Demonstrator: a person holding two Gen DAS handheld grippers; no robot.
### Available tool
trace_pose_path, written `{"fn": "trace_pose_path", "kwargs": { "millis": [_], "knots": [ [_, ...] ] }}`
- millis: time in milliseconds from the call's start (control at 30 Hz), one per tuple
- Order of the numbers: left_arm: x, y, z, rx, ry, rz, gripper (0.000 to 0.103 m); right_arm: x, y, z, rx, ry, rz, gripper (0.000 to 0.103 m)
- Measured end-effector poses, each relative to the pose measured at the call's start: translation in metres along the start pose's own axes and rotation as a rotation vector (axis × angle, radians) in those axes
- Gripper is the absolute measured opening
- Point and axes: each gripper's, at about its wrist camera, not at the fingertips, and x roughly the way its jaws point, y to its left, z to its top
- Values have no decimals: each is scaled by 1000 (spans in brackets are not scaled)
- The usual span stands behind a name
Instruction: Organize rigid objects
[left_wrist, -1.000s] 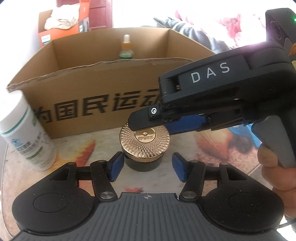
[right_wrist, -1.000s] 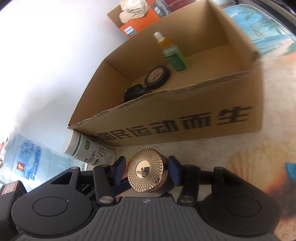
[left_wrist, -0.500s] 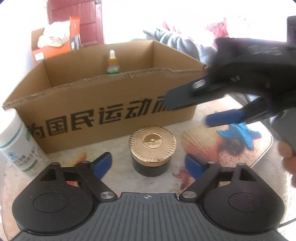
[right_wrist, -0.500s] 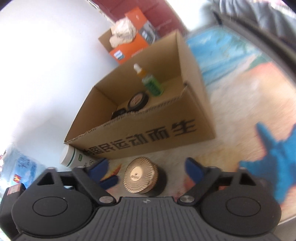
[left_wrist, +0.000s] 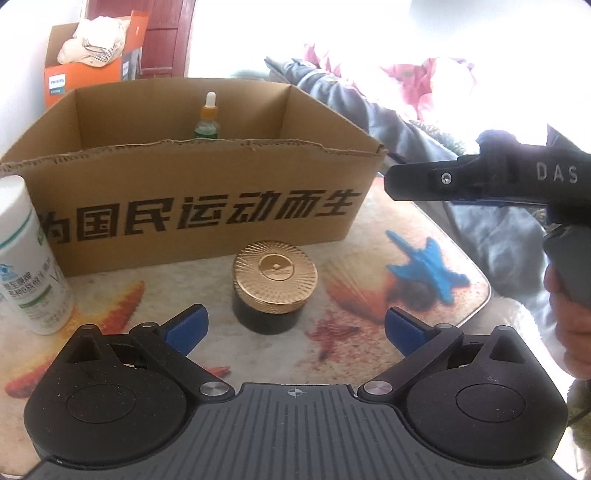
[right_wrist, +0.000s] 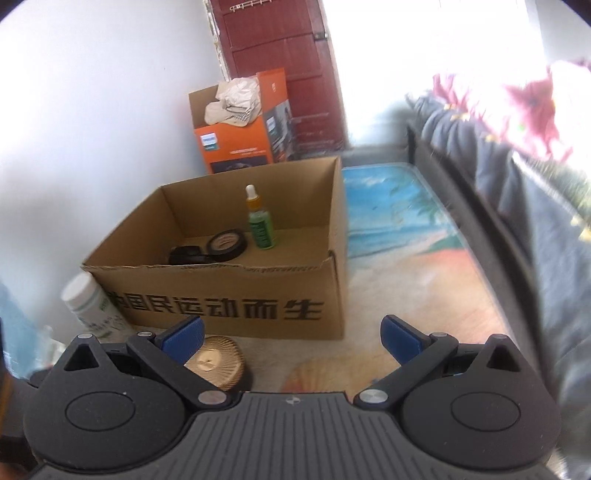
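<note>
A black jar with a gold lid (left_wrist: 275, 286) stands on the table in front of a cardboard box (left_wrist: 192, 206); it also shows in the right wrist view (right_wrist: 218, 363), behind the left finger. My left gripper (left_wrist: 293, 328) is open and empty, just short of the jar. My right gripper (right_wrist: 290, 338) is open and empty, raised to the right of the jar; it shows at the right in the left wrist view (left_wrist: 480, 182). The box (right_wrist: 240, 299) holds a green dropper bottle (right_wrist: 260, 225), a tape roll (right_wrist: 226, 242) and a small black item (right_wrist: 186, 254).
A white supplement bottle (left_wrist: 27, 262) stands left of the box, also in the right wrist view (right_wrist: 88, 301). The table's right edge (left_wrist: 480, 280) is near a sofa (right_wrist: 517, 206). An orange box (right_wrist: 240, 136) stands behind by a red door.
My right gripper has let go of the gold-lidded jar, opened and pulled up and away to the right. My left gripper has opened wide and backed off a little. The jar stays on the table.
</note>
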Motion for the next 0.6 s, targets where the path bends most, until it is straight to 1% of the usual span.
{"fn": "trace_pose_path", "kwargs": {
  "millis": [100, 167, 267, 367, 600],
  "knots": [
    [0, 7, 3, -43, 14, -9, 103, 2, 5, 0, -34, -33, -57, 103],
    [1, 13, 4, -72, 21, -9, 103, 3, 5, 0, -46, -52, -79, 103],
    [2, 19, 5, -96, 35, 4, 103, 2, 3, 2, -59, -61, -74, 103],
    [4, 21, 5, -100, 40, 24, 103, -1, 2, 2, -74, -68, -66, 103],
    [7, 20, 5, -86, 61, 44, 103, -1, 8, 2, -125, -80, -93, 103]
  ]
}}
